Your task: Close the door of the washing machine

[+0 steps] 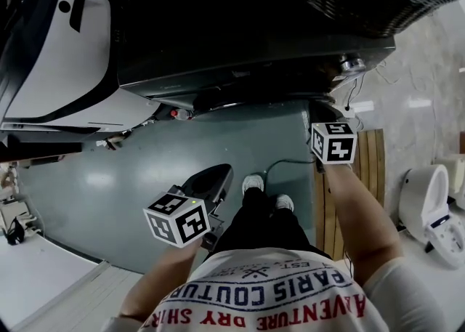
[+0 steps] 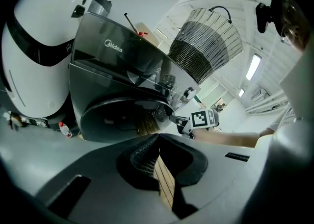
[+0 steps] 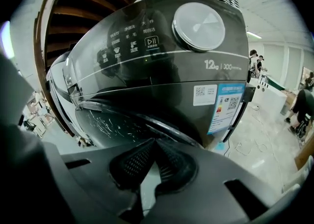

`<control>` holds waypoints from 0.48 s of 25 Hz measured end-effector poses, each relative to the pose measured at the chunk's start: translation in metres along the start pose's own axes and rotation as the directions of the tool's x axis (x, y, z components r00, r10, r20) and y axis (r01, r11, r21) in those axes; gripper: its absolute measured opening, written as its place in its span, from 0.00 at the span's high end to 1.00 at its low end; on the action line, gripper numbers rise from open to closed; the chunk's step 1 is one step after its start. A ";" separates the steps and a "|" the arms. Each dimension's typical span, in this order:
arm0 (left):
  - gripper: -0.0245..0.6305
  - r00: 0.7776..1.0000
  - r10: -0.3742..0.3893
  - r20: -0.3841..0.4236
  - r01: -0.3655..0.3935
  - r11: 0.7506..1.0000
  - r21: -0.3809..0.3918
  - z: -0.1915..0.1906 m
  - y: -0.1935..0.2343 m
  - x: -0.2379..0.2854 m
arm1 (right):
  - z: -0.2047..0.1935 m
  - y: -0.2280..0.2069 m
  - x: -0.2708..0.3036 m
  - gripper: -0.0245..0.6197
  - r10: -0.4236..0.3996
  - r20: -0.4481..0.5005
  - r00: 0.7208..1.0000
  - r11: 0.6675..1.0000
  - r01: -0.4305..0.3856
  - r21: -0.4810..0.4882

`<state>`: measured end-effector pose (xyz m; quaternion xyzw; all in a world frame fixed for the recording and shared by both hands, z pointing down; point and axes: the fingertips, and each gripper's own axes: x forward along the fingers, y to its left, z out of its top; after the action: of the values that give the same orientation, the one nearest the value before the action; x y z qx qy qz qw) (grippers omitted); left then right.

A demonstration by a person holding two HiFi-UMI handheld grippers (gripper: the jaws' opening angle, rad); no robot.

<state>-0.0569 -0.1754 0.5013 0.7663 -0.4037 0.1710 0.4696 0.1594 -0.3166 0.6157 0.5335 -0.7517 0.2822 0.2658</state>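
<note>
The dark grey washing machine (image 1: 254, 40) fills the top of the head view. Its round door (image 2: 122, 117) lies close against the machine's front; I cannot tell whether it is latched. My right gripper (image 1: 327, 116) is up against the door's right edge, its marker cube (image 2: 203, 118) showing beside the door. In the right gripper view the scratched door glass (image 3: 113, 120) sits just beyond the right gripper (image 3: 156, 142), which is shut on nothing. My left gripper (image 1: 218, 176) hangs low over the floor, away from the machine. The left gripper (image 2: 158, 139) is shut and empty.
A white appliance (image 1: 58, 54) stands left of the washer. A woven laundry basket (image 2: 206, 41) sits on top. A red-capped bottle (image 1: 180, 113) lies at the machine's foot. A wooden slatted mat (image 1: 370, 171), a floor cable (image 1: 283, 163) and a white fixture (image 1: 432, 200) are on the right.
</note>
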 end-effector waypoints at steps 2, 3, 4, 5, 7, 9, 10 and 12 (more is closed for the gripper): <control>0.93 1.000 -0.002 -0.007 0.002 1.000 0.001 -0.001 0.002 0.002 | 0.002 -0.002 0.002 0.93 -0.007 0.020 1.000 1.000 0.007 -0.009; 0.93 1.000 -0.002 -0.009 0.002 1.000 0.001 -0.001 0.004 0.002 | 0.004 -0.004 0.004 0.93 -0.011 0.026 1.000 1.000 0.012 -0.011; 0.93 1.000 -0.002 -0.011 0.002 1.000 0.001 -0.002 0.007 0.003 | 0.005 -0.004 0.005 0.93 -0.017 0.030 0.999 1.000 0.017 -0.009; 0.93 1.000 0.001 -0.011 -0.001 1.000 0.000 -0.002 0.010 0.003 | 0.007 -0.004 0.007 0.93 -0.021 0.035 0.999 1.000 0.021 -0.004; 0.93 1.000 0.007 -0.012 -0.007 1.000 -0.006 -0.003 0.016 0.004 | 0.007 -0.001 0.009 0.93 -0.019 0.041 0.999 1.000 0.018 0.006; 0.93 1.000 0.000 -0.009 0.000 1.000 -0.007 -0.002 0.016 0.006 | 0.004 -0.004 0.008 0.93 -0.018 0.032 0.999 1.000 0.018 0.011; 0.93 1.000 -0.004 -0.006 0.004 1.000 -0.004 0.000 0.015 0.007 | 0.004 -0.005 0.007 0.93 -0.019 0.024 1.000 1.000 0.019 0.011; 0.93 1.000 -0.011 -0.001 0.011 1.000 0.004 0.004 0.012 0.008 | 0.004 -0.005 0.007 0.93 -0.013 0.008 1.000 1.000 0.013 0.007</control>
<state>-0.0619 -0.1856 0.5111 0.7693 -0.3992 0.1695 0.4691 0.1619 -0.3250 0.6183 0.5405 -0.7483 0.2810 0.2626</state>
